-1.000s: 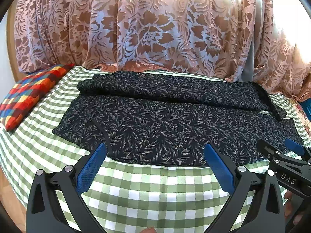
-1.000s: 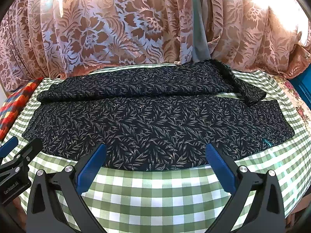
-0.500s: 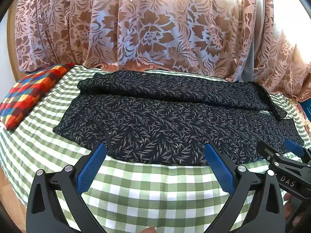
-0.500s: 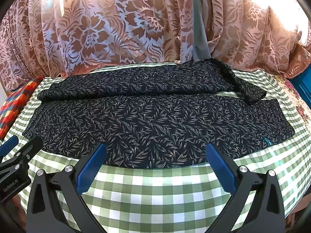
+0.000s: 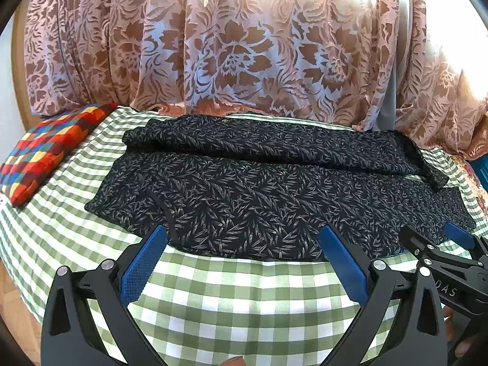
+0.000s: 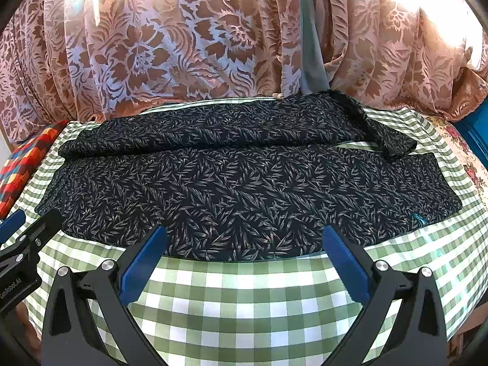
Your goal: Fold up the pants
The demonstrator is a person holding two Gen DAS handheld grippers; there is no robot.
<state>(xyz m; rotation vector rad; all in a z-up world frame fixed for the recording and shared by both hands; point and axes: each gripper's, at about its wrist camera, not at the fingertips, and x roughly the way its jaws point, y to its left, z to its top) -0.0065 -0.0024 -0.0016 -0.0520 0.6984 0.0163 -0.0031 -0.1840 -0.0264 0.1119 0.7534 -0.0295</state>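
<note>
Hovering left gripper (image 5: 241,257), jaws apart, near edge of dark pants (image 5: 259,189) spread on checked tabletop (image 5: 238,292). Right view: right gripper (image 6: 242,257) apart too, pants (image 6: 244,183) only partly folded, more folds left.

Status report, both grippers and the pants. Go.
Left gripper open, empty, short of the near hem. Right gripper open, empty, same. Pants spread flat on checked cloth, far leg partly folded over. Nothing in the way.

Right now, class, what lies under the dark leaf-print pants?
Under the pants lies a green-and-white checked cloth, showing on every side and in a gap between the legs. Whatever the cloth rests on is covered, so it cannot be seen.
</note>
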